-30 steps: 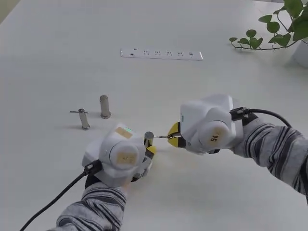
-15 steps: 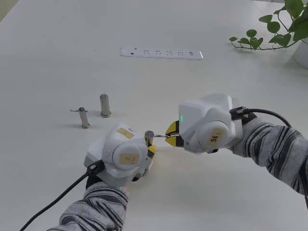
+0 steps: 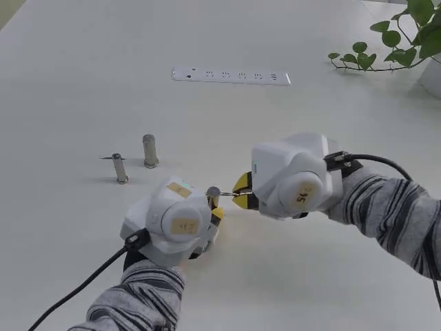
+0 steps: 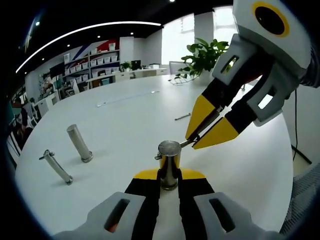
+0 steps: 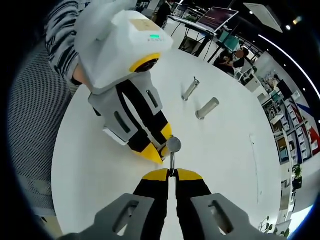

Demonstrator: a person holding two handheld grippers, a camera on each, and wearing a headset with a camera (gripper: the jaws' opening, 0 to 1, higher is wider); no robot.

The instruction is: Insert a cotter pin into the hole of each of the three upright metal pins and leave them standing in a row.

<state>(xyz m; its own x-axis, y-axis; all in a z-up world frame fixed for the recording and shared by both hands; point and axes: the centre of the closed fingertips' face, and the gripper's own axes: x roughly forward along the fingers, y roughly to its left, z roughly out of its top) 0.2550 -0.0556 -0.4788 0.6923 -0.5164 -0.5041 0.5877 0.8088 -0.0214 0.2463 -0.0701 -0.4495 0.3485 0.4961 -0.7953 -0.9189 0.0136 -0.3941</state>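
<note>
My left gripper [image 3: 215, 215] [image 4: 169, 176] is shut on an upright metal pin [image 3: 213, 196] [image 4: 169, 164] [image 5: 173, 145], gripping its lower shaft. From the right, my right gripper [image 3: 242, 192] [image 5: 171, 175] is shut on a thin cotter pin [image 3: 227, 195] [image 4: 186, 144] [image 5: 171, 161], whose tip meets the pin just below its head. To the left stand two more pins: one [image 3: 120, 169] [image 4: 56, 166] with a cotter pin through its top, and a plain one [image 3: 149, 152] [image 4: 79, 143].
A white power strip [image 3: 231, 76] lies at the back of the white table [image 3: 83, 83]. A potted plant [image 3: 406, 34] reaches in from the far right corner. A small thin metal piece [image 4: 182, 116] lies on the table beyond my grippers.
My right gripper has slid a little to the left, bringing the cotter pin closer into the held pin's head. The left gripper and the two standing pins have stayed put.
</note>
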